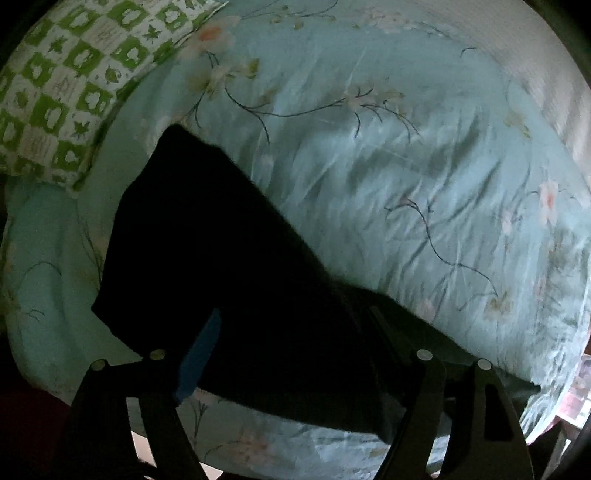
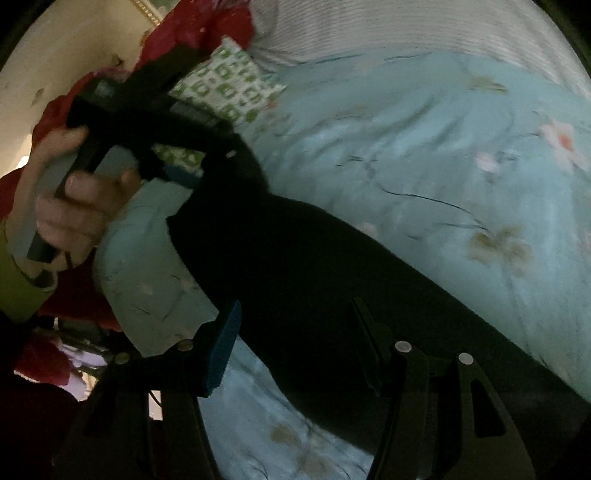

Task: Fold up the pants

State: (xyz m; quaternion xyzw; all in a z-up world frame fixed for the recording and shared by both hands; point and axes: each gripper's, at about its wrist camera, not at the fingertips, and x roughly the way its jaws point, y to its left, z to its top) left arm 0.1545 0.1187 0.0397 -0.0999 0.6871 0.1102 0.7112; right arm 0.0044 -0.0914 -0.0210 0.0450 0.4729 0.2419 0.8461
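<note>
Black pants point(image 1: 229, 280) lie across a light blue floral quilt point(image 1: 406, 166) on a bed. In the left wrist view my left gripper point(image 1: 295, 332) stands open over the near part of the pants, its blue-padded finger point(image 1: 201, 354) on the cloth's left side. In the right wrist view the pants point(image 2: 332, 280) run from upper left to lower right. My right gripper point(image 2: 295, 332) is open, with the cloth lying between its fingers. The left gripper point(image 2: 177, 162), held in a hand, sits at the far end of the pants; whether it pinches cloth there is hidden.
A green and white checked pillow point(image 1: 55, 96) lies at the head of the bed, upper left; it also shows in the right wrist view point(image 2: 232, 88). A red cloth point(image 2: 207, 33) and a striped sheet point(image 2: 406, 26) lie behind. The bed's edge runs along the bottom.
</note>
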